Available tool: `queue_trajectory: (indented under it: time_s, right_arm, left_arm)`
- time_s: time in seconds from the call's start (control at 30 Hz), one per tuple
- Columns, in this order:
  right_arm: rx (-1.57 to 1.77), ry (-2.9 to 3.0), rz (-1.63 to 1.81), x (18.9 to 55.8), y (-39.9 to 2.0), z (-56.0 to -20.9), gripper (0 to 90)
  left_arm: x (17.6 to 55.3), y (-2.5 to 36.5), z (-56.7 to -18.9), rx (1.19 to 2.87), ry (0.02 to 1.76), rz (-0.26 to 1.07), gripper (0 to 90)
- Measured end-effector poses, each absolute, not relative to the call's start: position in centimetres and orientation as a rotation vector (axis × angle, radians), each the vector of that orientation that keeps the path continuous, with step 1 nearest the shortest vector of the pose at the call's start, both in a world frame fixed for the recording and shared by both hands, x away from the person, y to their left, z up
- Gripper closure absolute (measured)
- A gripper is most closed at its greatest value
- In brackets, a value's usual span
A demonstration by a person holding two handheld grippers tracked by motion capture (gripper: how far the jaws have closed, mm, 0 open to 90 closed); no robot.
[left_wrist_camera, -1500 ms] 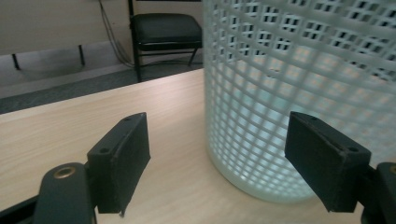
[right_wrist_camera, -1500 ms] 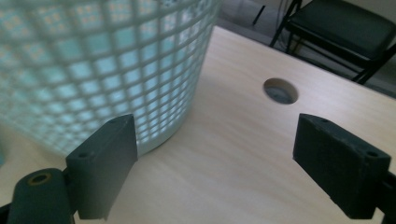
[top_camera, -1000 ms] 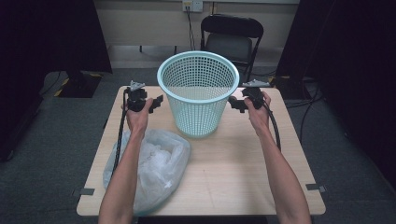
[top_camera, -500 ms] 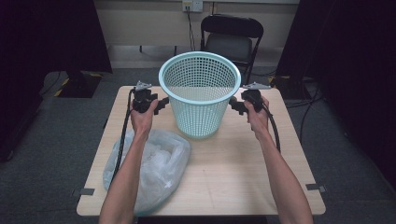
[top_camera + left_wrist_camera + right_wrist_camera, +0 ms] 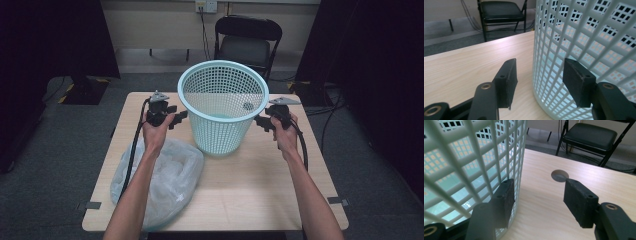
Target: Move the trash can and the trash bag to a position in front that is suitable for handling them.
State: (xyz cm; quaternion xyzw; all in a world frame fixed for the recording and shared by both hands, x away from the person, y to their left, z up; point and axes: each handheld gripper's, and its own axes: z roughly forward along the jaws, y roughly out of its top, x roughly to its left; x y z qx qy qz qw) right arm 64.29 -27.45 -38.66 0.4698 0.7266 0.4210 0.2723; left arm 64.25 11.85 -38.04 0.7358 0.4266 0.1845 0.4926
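1. Over the last second both hands had closed in on the basket (image 5: 222, 105) from either side: the left gripper (image 5: 176, 118) had come in from the bench's (image 5: 250, 190) left edge toward the basket wall, and the right gripper (image 5: 261, 121) likewise from the right.
2. Both sets of jaws had just been closing, yet neither gripped anything; they stood part-open, pads clear of the mesh.
3. My reading: this was the approach to a 2-handed hold on the basket, with the squeeze not yet made.
4. The basket stood upright at the bench's far middle, with a clear bag (image 5: 165, 180) lying near the front left, apart from it.
5. The high view gave the layout and the chair (image 5: 247, 42) behind.
6. The left gripper view showed the wall between the 2 jaws, untouched.
7. The right gripper view showed 1 jaw behind the mesh, the other outside, and a round hole (image 5: 559, 175) in the bench.
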Motion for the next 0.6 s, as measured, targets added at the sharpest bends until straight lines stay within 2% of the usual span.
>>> queue_trajectory:
  time_s: [0.17,0.27,0.6]
  right_arm:
    - [1.252,1.956,1.126,63.2,-28.0,-38.6,41.8]
    - [1.249,1.950,1.117,62.4,-28.2,-38.5,45.1]
    - [1.244,1.944,1.141,59.8,-29.9,-38.7,43.9]
  left_arm:
    - [63.2,11.3,-38.5,1.800,1.021,0.430,45.0]
    - [62.4,10.7,-38.3,1.832,0.993,0.441,45.2]
    - [59.5,9.6,-38.0,1.891,0.917,0.449,44.1]
